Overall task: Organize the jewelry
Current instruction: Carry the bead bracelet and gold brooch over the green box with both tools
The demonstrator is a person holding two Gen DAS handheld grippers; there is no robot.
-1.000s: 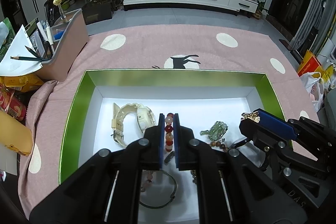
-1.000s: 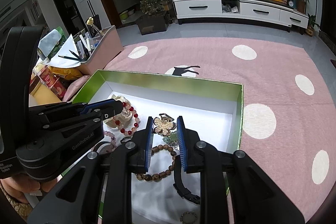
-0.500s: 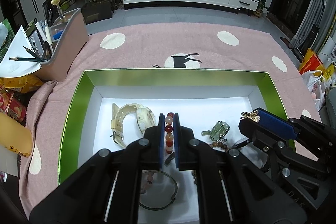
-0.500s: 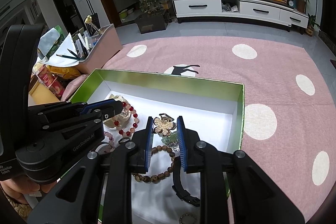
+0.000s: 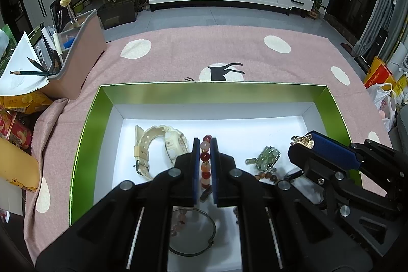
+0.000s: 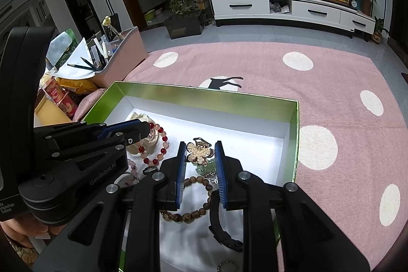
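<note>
Left wrist view gives us our left gripper pinched on the red and pink bead bracelet, both pads pressed against the beads, above the white floor of the green-walled box, our landmark. Inside the box, toward its left wall, lies the cream watch; near its right wall sit the jade charm and the gold flower brooch. Our right gripper has its pads pressed on either side of the brooch, gripping it over the wooden bead bracelet and beside a black strap. Outside the box, past its left wall, stands a pink organizer holding pencils.
</note>
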